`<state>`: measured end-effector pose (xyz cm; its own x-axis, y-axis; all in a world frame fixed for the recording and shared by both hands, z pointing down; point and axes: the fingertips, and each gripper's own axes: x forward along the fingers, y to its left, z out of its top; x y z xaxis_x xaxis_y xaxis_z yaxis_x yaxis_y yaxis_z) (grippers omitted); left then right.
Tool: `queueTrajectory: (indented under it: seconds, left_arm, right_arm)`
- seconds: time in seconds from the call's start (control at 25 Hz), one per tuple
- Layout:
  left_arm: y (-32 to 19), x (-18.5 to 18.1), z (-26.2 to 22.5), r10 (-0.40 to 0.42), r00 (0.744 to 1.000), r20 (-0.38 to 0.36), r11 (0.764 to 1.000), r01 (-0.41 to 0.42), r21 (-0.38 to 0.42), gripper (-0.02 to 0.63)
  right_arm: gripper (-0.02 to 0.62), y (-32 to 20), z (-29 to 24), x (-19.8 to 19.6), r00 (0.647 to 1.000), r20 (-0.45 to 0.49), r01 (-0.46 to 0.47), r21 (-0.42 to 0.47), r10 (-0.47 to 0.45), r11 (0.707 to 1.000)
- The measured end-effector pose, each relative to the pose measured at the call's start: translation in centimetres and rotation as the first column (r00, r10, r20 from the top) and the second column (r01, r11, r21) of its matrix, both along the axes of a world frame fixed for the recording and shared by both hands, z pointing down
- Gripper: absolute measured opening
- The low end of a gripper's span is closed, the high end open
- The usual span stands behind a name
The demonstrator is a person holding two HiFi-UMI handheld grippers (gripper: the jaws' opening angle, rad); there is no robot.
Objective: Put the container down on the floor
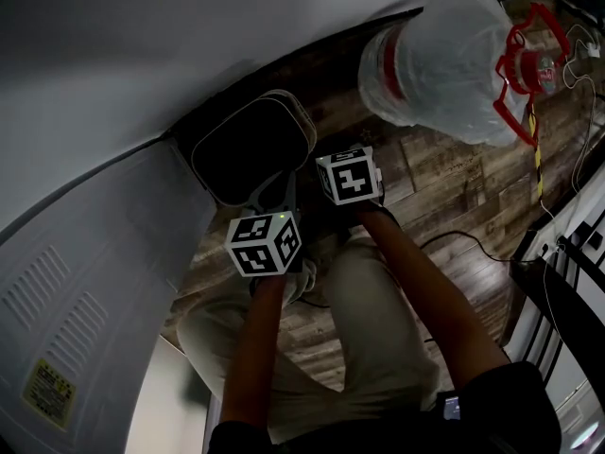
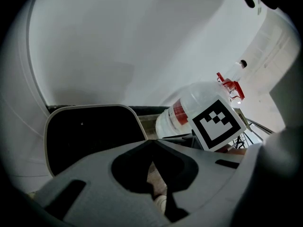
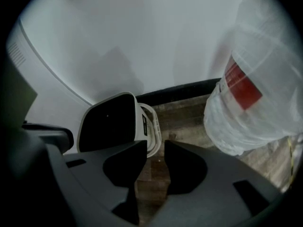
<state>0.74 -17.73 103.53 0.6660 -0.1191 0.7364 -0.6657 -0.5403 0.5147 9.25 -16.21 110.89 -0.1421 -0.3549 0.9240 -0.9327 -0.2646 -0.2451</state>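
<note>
The container [image 1: 250, 145] is a dark bin with a cream rim. It stands on the wooden floor [image 1: 444, 187] against the white wall. In the right gripper view the container [image 3: 111, 124] shows a white bail handle [image 3: 154, 126] hanging at its side. My left gripper [image 2: 152, 148] is just short of the container [image 2: 90, 136], and its jaw tips meet with nothing held. Its marker cube [image 1: 265, 244] shows in the head view. My right gripper [image 3: 154, 148] is a little to the container's right, jaws narrowly parted and empty, with its cube [image 1: 350, 175] beside the left one.
A large clear water jug [image 1: 444, 55] with a red handle lies on the floor to the right. A white vented appliance [image 1: 66, 301] stands at the left. Cables [image 1: 473, 244] and a dark rack [image 1: 567, 282] are at the right. The person's legs [image 1: 369, 320] are below the grippers.
</note>
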Motion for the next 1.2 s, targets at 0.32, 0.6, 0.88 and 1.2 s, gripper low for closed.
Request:
queueTrajectory:
  seconds: [0.32, 0.6, 0.88, 1.2]
  left_arm:
    - [-0.3, -0.3, -1.2, 0.003, 1.000, 0.005, 1.000, -0.003, 0.001, 0.014]
    - [0.1, -0.7, -6.6, 0.004, 1.000, 0.015, 1.000, -0.004, 0.006, 0.014]
    - [0.4, -0.5, -14.5, -0.002, 1.000, 0.011, 1.000, 0.002, 0.026, 0.014]
    - [1.4, 1.1, -23.6, -0.024, 1.000, -0.010, 0.998, 0.024, 0.049, 0.014]
  right_arm:
    - [0.098, 0.3, -1.0, 0.0, 0.999, 0.030, -0.017, -0.008, 0.017, 1.000]
    - [0.098, 1.8, -6.7, 0.1, 0.999, 0.042, 0.001, -0.036, 0.000, 0.999]
    - [0.084, 3.3, -15.1, 0.5, 0.997, 0.079, -0.005, -0.031, 0.007, 0.999]
    - [0.040, 4.8, -24.1, 2.2, 0.995, 0.091, -0.031, -0.031, 0.034, 0.999]
